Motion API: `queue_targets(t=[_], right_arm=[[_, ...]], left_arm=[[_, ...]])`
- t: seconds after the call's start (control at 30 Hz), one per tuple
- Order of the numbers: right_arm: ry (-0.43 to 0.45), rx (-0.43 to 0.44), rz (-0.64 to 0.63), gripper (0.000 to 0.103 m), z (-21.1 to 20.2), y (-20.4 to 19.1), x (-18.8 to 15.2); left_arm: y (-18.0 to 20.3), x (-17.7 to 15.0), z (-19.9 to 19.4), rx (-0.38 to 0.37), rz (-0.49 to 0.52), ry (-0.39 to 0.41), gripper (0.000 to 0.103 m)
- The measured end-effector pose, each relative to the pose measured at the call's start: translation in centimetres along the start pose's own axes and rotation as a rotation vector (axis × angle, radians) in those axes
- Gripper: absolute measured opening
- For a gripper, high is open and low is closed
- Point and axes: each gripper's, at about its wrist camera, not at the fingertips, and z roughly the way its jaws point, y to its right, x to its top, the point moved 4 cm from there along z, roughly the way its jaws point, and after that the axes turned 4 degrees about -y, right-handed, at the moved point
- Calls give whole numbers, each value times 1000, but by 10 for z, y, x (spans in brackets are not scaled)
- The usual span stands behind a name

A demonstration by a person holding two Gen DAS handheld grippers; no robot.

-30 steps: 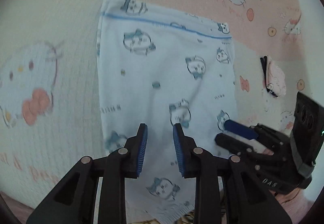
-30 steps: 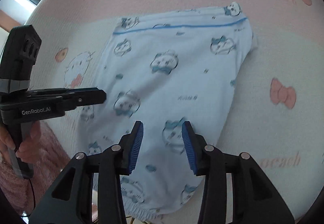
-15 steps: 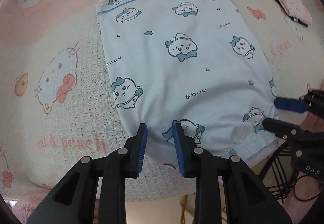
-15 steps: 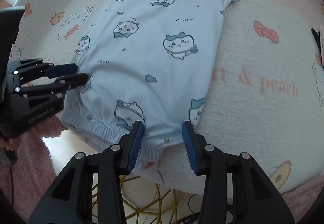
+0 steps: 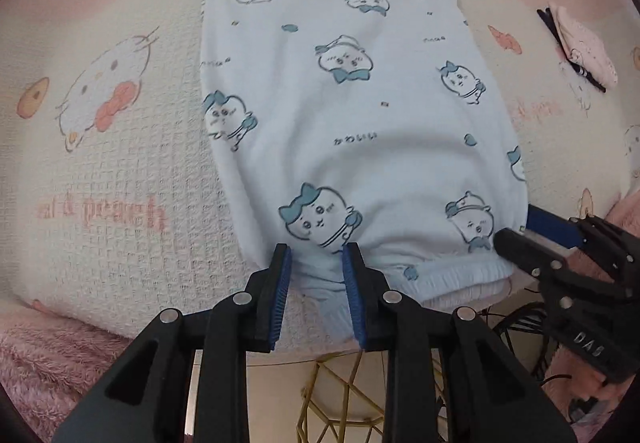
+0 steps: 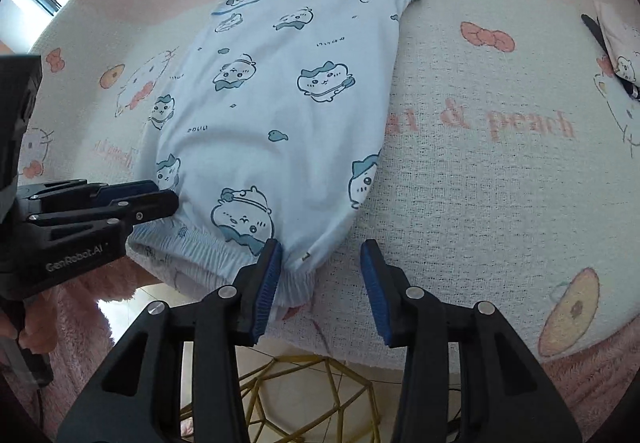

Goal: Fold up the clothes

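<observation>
**Operator:** Where is the garment, and why does it lie so?

**Technician:** The pale blue knit garment printed with cartoon animals [image 5: 360,115] is spread flat on the cream-and-pink waffle-weave cartoon blanket [image 5: 132,171]. Its gathered elastic hem [image 5: 452,275] faces both tools and overhangs the near edge of the surface. This most likely presents the two hem corners for a lift-and-fold toward the far blue-striped edge.

**Operator:** State of the left gripper?

**Technician:** The left gripper [image 5: 316,271] has its jaws partly spread, straddling the hem's left corner. Fabric lies between the blue pads [image 5: 282,283]. They do not appear to pinch it, though the view is poor at the cloth edge.

**Operator:** And the right gripper?

**Technician:** The right gripper [image 6: 320,271] is likewise partly spread. Its left pad lies against the hem's right corner. The other pad stands over bare blanket, clear of cloth. Nothing is gripped.

**Operator:** Anything else near the tools?

**Technician:** A small folded pink cloth item with a dark trim [image 5: 580,51] lies well apart, beyond and to the right of the right gripper. A gold wire frame [image 6: 304,391] shows below the jaws, under the surface edge.
</observation>
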Motion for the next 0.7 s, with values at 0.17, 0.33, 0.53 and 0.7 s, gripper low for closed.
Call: queue_targets(t=[0.17, 0.33, 0.53, 0.7], right_arm=[[40, 27, 52, 44, -13, 12, -5], [71, 29, 9, 45, -10, 2, 7], [-17, 3, -15, 47, -1, 2, -2], [-19, 89, 47, 46, -9, 12, -2]], left_arm=[[-19, -15, -19, -107, -115, 46, 29], [-25, -26, -11, -87, -135, -4, 29], [-36, -36, -15, 37, -122, -30, 46], [-63, -52, -18, -376, -403, -12, 43]])
